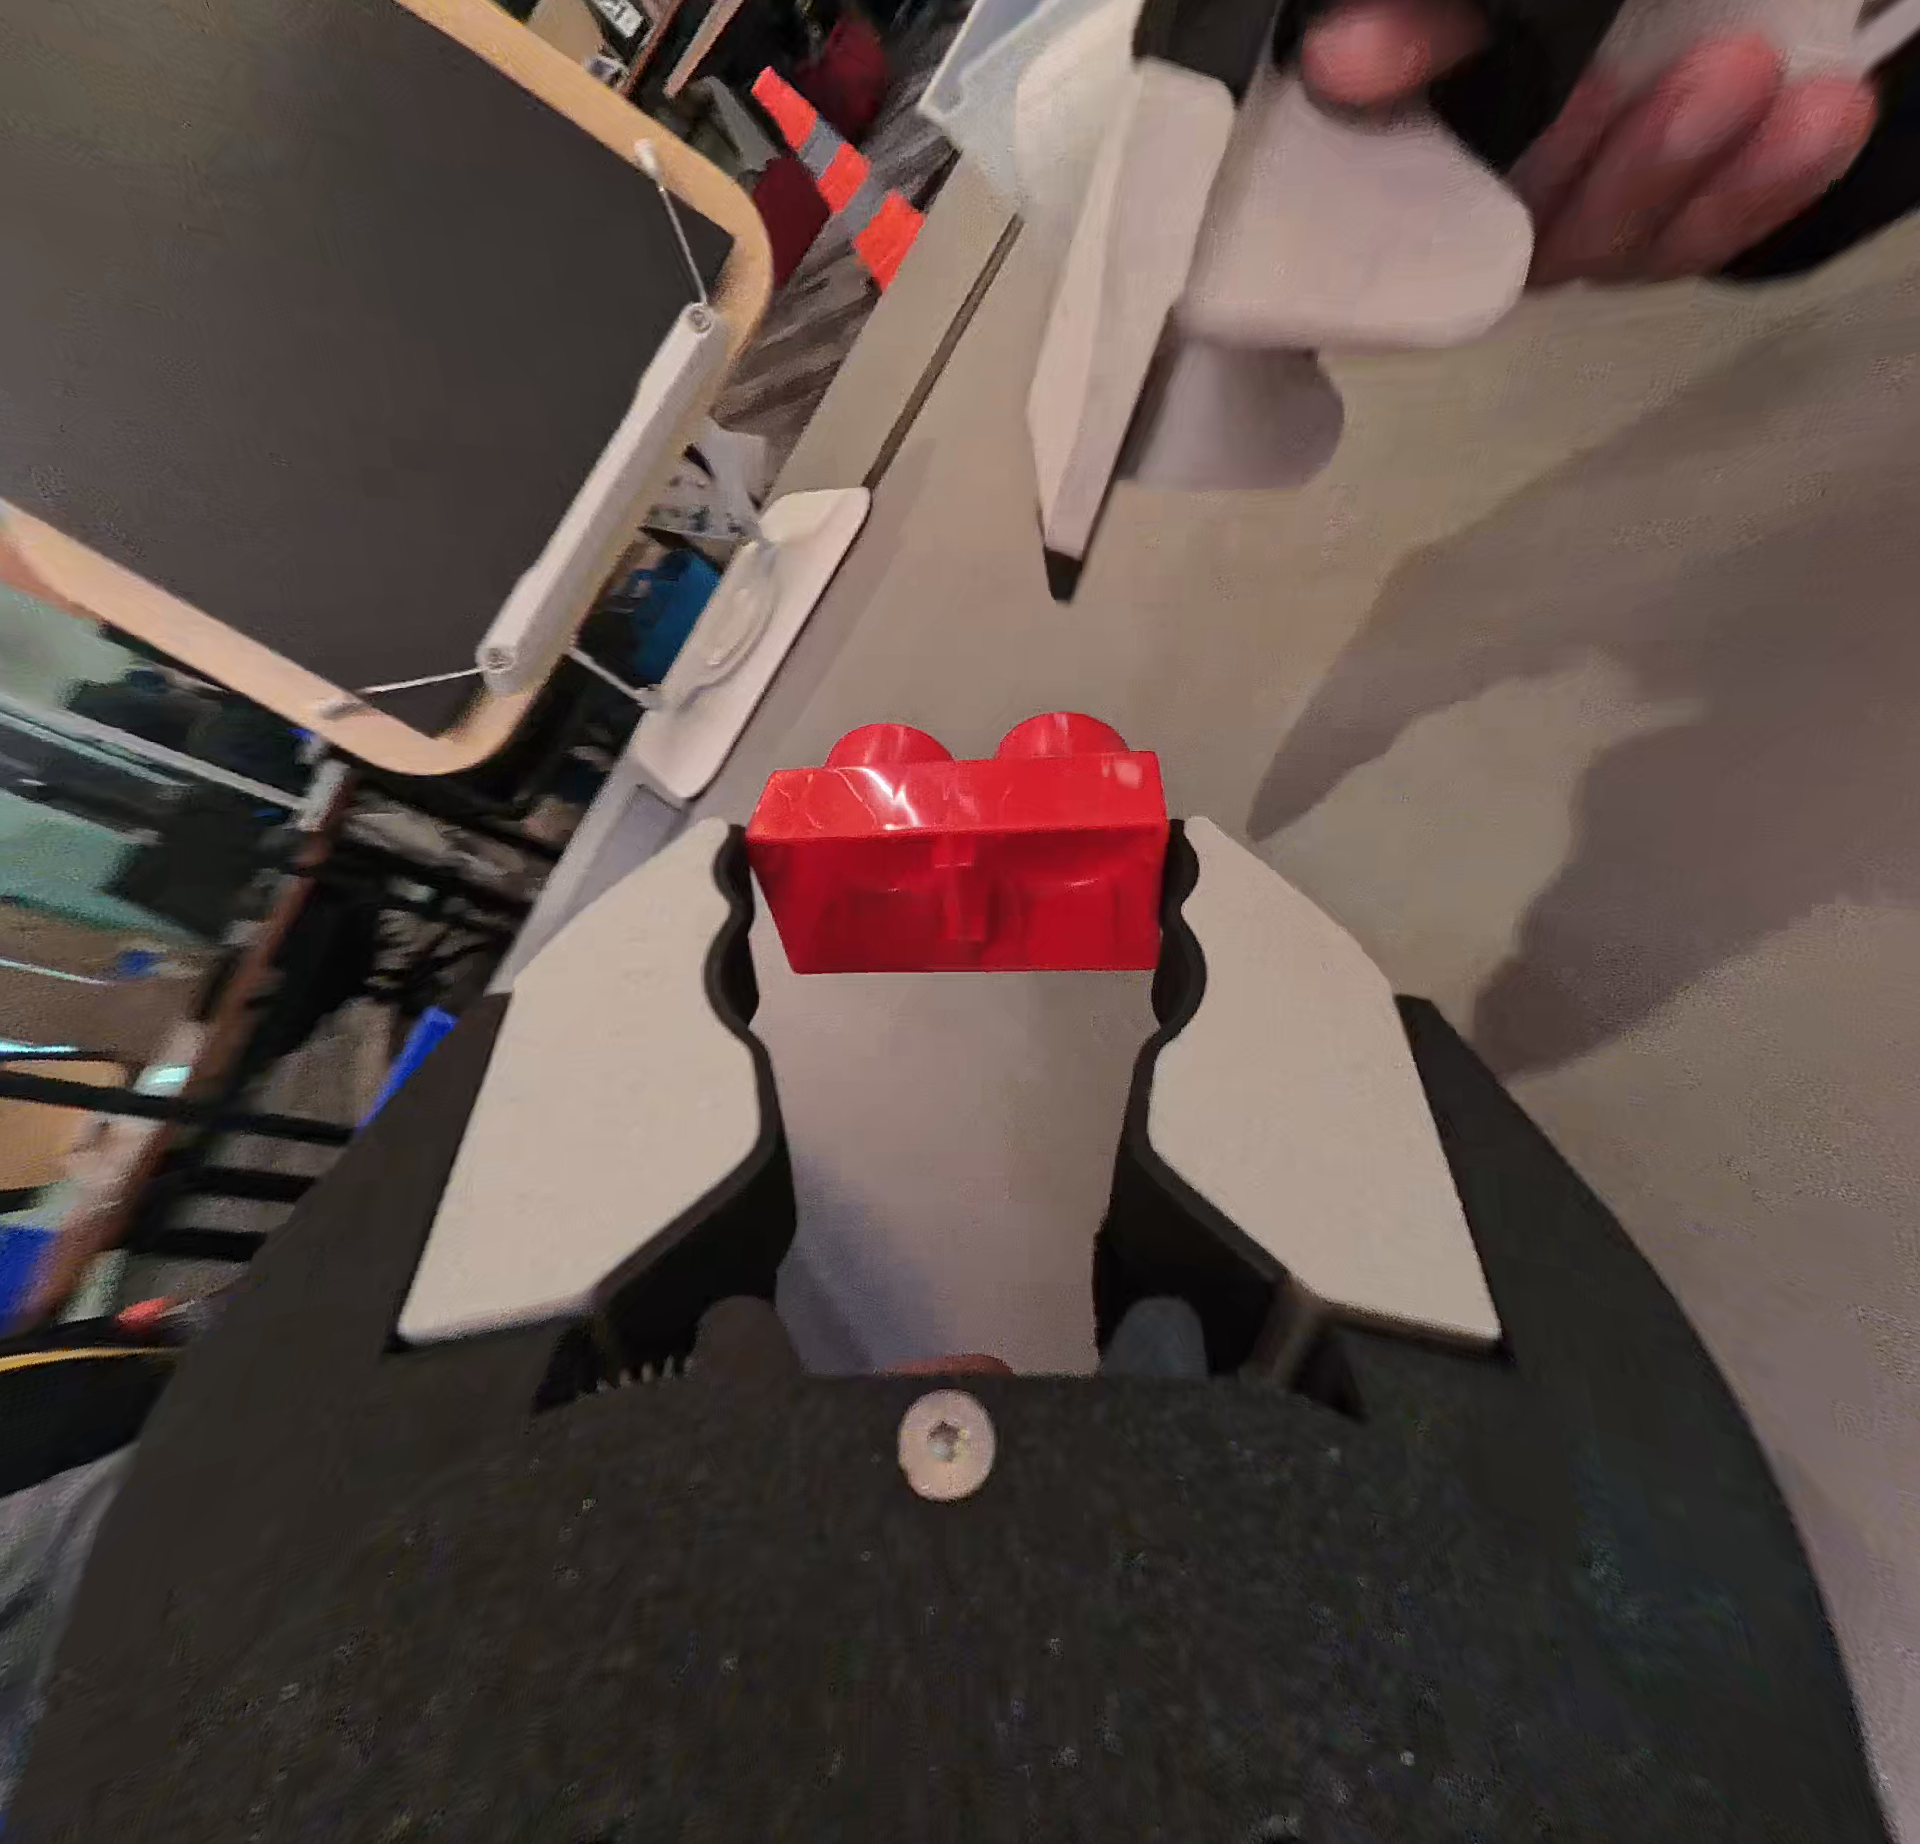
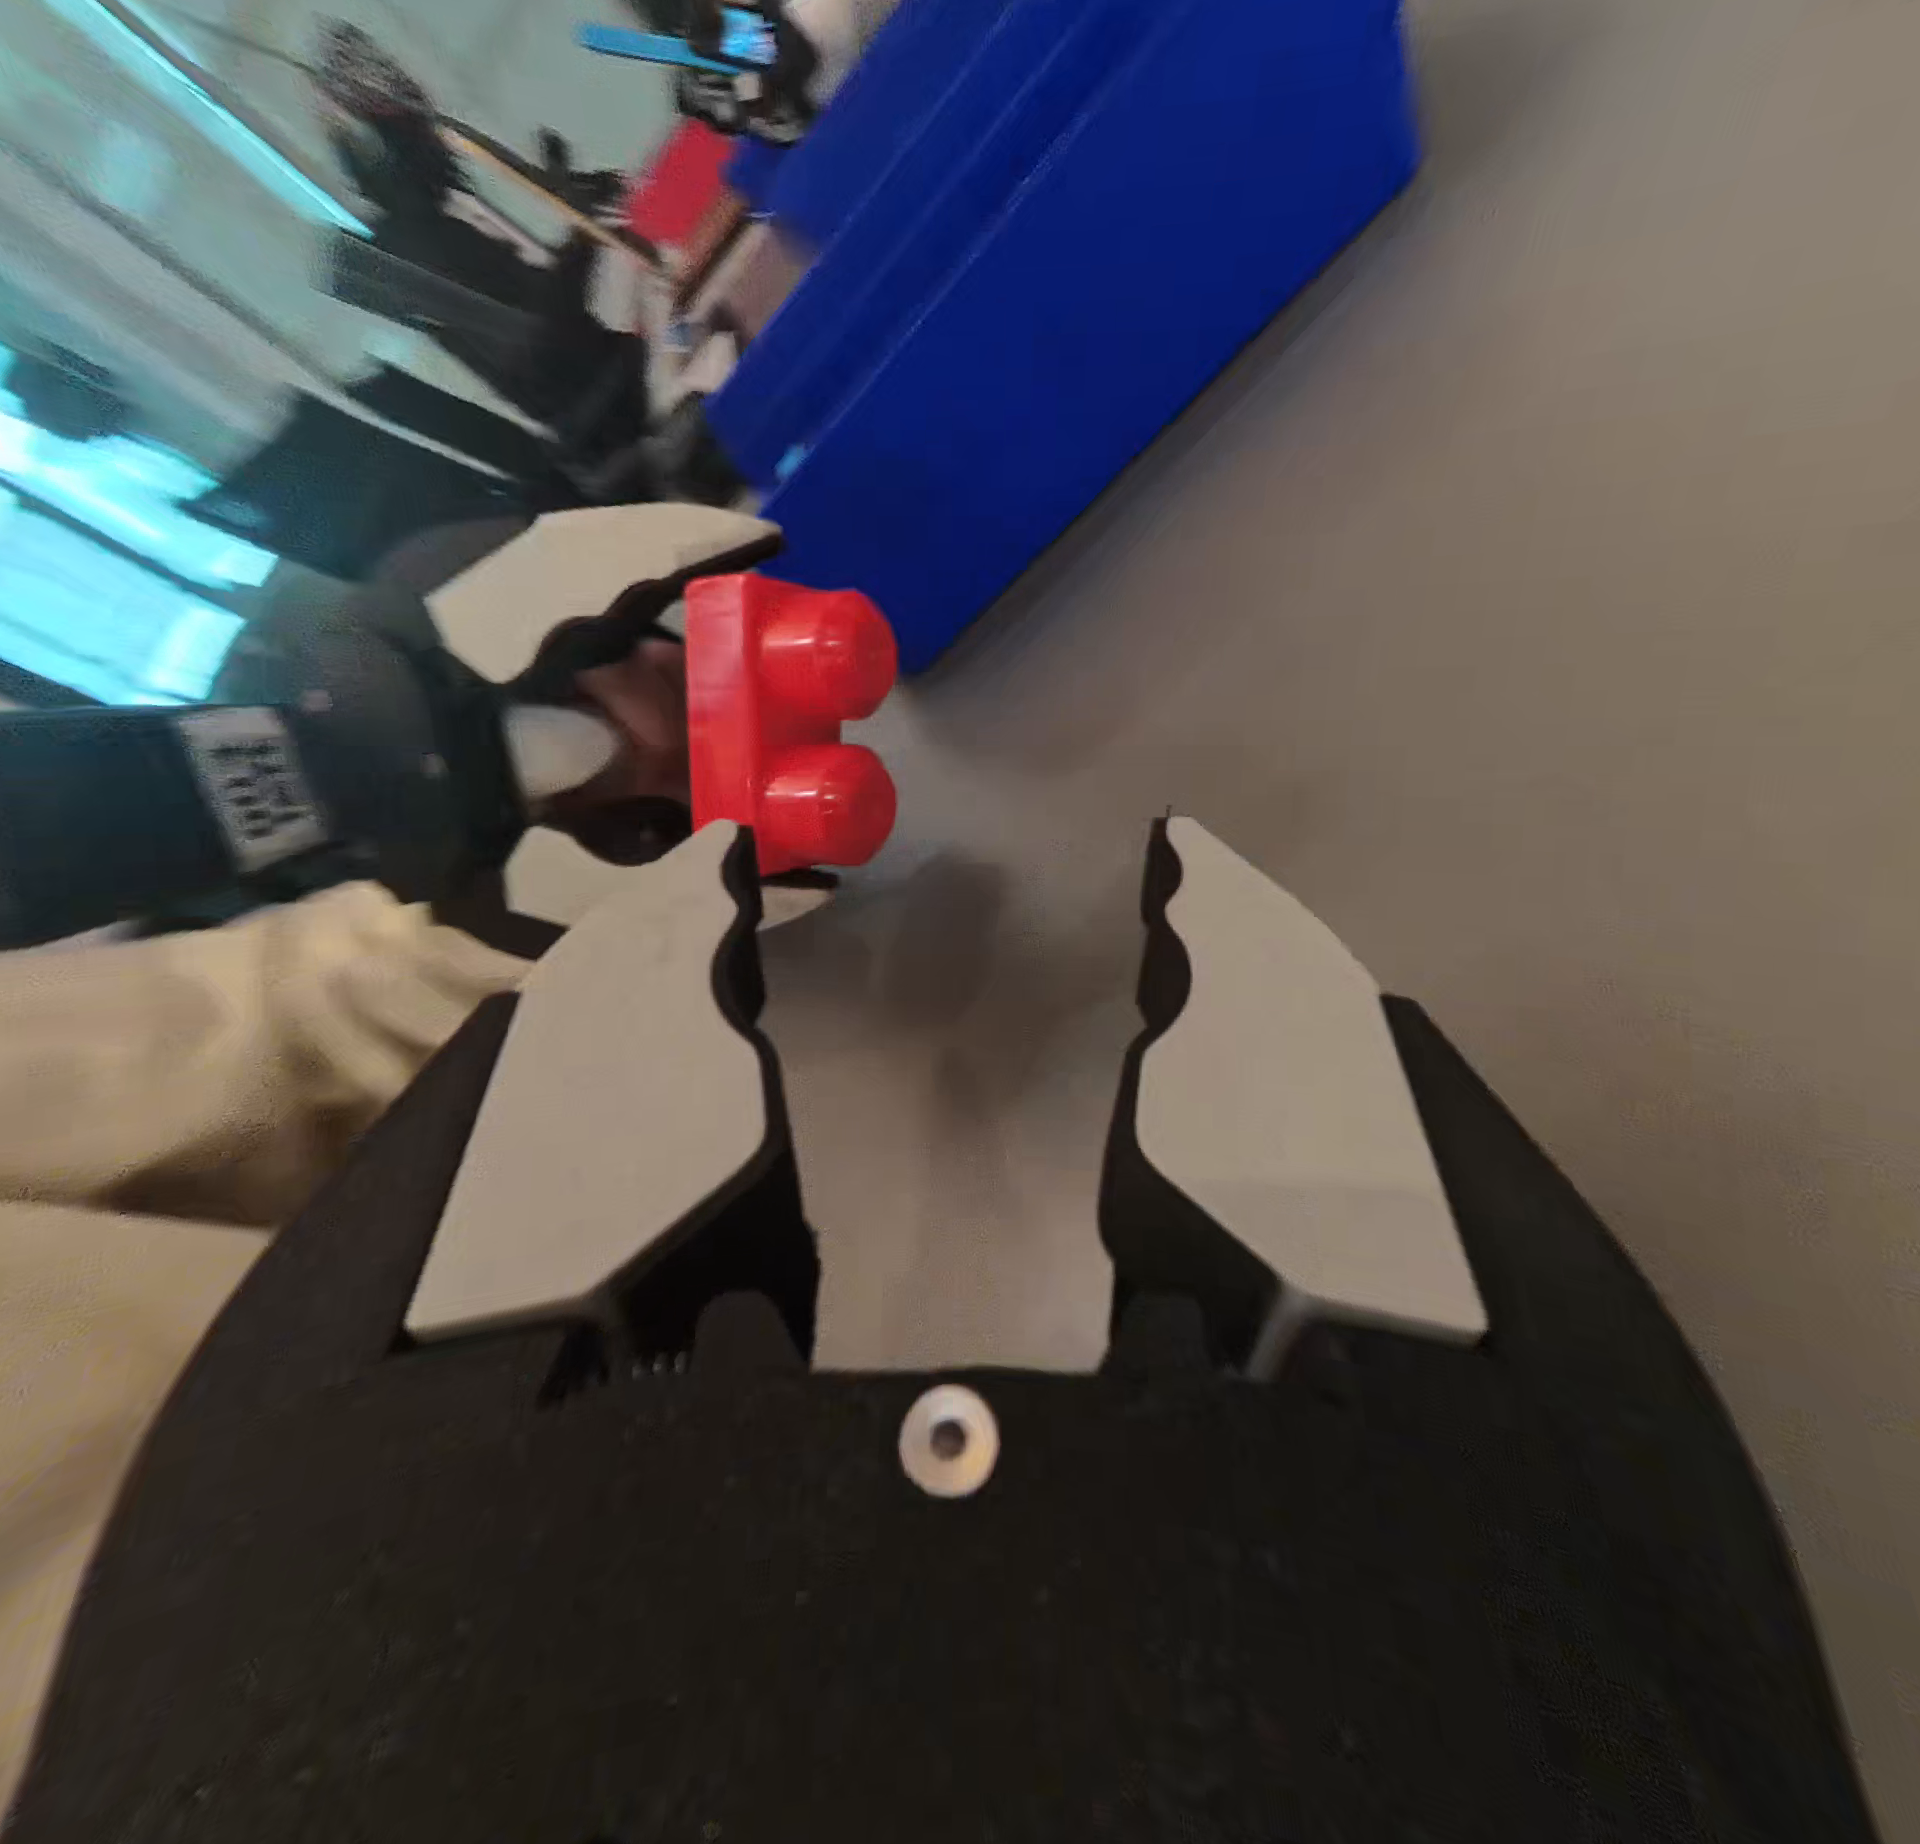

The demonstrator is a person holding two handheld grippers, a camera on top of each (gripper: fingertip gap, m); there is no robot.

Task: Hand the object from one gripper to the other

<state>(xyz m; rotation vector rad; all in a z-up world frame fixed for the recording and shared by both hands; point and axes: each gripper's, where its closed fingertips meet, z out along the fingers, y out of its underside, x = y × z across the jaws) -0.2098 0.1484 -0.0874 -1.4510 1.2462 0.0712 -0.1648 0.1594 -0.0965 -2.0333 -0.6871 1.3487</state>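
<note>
A red two-stud toy brick point(image 1: 956, 864) sits clamped between the tips of my left gripper point(image 1: 956, 859), held above the grey table, studs pointing away. In the right wrist view the same brick point(image 2: 790, 729) shows to the left and just ahead, studs pointing right, held by the left gripper point(image 2: 727, 714). My right gripper point(image 2: 951, 838) is open and empty, its left fingertip point(image 2: 717, 859) close under the brick. In the left wrist view the right gripper point(image 1: 1195, 423) hangs blurred at the upper right, held by a hand point(image 1: 1662, 132).
A blue plastic bin point(image 2: 1091, 267) stands on the grey table point(image 2: 1558, 651) beyond the brick. A dark chair back with a wooden rim point(image 1: 312, 319) is at the left. A white flat pad point(image 1: 758, 631) lies at the table edge point(image 1: 935, 360). A beige sleeve point(image 2: 208, 1046) is at lower left. The left gripper's tips are roughly 6 cm from the right gripper's.
</note>
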